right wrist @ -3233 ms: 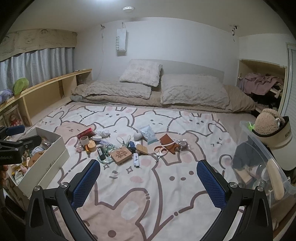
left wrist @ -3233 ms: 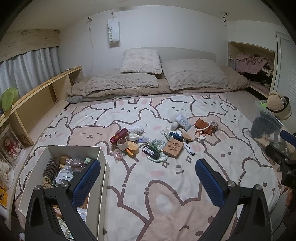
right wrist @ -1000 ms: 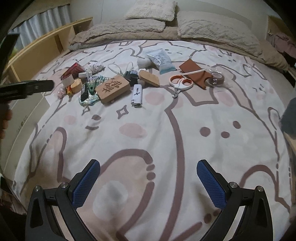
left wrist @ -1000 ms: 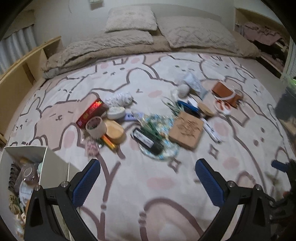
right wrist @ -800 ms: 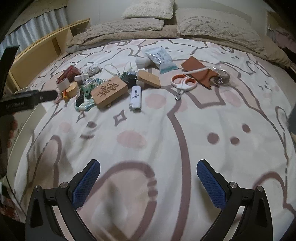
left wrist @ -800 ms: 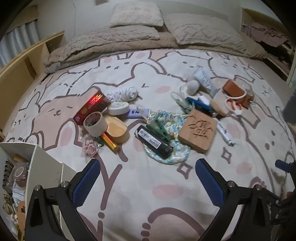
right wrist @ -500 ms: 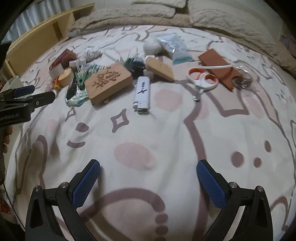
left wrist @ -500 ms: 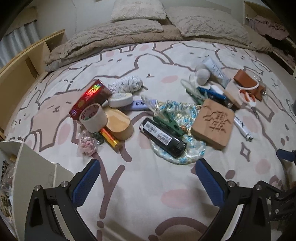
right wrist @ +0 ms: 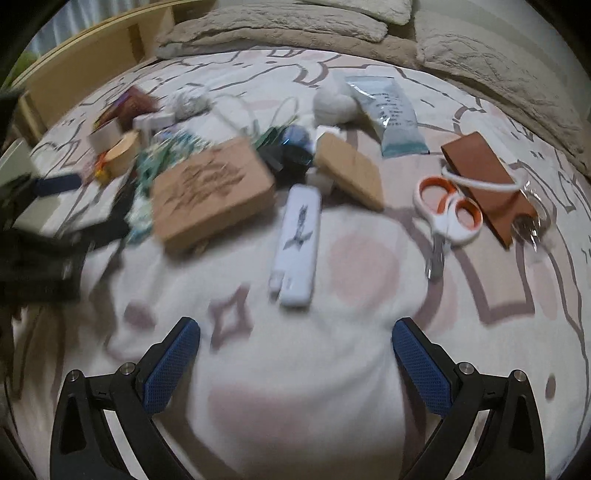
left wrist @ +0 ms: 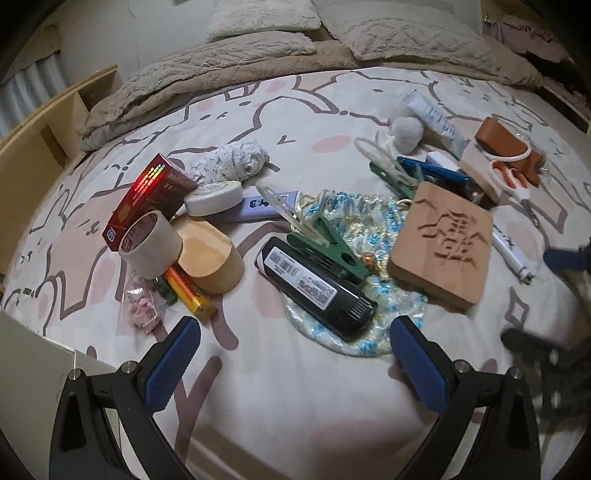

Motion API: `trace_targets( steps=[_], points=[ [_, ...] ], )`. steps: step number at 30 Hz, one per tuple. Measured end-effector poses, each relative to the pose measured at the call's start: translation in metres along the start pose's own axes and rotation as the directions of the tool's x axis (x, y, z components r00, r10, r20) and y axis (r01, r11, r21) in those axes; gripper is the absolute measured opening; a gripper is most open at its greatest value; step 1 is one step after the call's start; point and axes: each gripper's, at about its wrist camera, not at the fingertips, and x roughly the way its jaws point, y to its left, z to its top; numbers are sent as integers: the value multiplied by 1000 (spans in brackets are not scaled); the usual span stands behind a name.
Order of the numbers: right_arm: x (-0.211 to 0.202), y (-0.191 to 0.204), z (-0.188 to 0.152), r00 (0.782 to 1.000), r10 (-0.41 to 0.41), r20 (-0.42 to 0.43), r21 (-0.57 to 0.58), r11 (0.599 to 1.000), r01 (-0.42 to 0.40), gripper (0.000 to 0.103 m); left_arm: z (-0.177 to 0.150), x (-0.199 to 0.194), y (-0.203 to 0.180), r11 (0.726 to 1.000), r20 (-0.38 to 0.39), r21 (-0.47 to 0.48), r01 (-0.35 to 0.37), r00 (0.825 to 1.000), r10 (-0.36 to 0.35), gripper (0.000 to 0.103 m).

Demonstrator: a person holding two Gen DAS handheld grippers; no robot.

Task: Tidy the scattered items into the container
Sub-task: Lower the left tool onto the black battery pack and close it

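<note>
Small items lie scattered on the bunny-print bedspread (left wrist: 295, 387). My left gripper (left wrist: 295, 362) is open and empty, just short of a black battery pack (left wrist: 317, 288) lying on a shiny blue pouch (left wrist: 369, 221). A carved wooden block (left wrist: 443, 243), a tape roll (left wrist: 149, 245), a round wooden box (left wrist: 210, 258) and a red box (left wrist: 147, 195) lie around it. My right gripper (right wrist: 295, 362) is open and empty, just short of a white lighter (right wrist: 297, 243). Orange-handled scissors (right wrist: 448, 218) lie to its right. The white container's edge (left wrist: 33, 354) shows at the lower left.
A brown leather case (right wrist: 487, 177), a tube (right wrist: 391, 114), green clips (left wrist: 328, 251), a yellow lighter (left wrist: 188, 291) and a pink bag (left wrist: 142, 310) also lie on the bed. Pillows (left wrist: 406, 33) are at the back. A wooden shelf (left wrist: 48, 122) runs along the left.
Both grippers have moved forward and down towards the pile, so the items look bigger and closer. Both stay open and empty. The container has slid almost out of view.
</note>
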Motion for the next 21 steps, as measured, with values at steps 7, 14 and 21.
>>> trace_targets(
  steps=[7,14,21],
  points=[
    [15,-1,14,998,-29,49,4,1000,28,103,4,7,13,998,-6,-67,-2,1000,1,103],
    [10,-1,6,993,-47,106,13,999,46,103,-9,15,42,975,-55,-223,-24,998,12,103],
    [10,-4,5,991,-52,121,50,998,46,103,-25,14,71,948,-83,-311,-59,996,35,103]
  ],
)
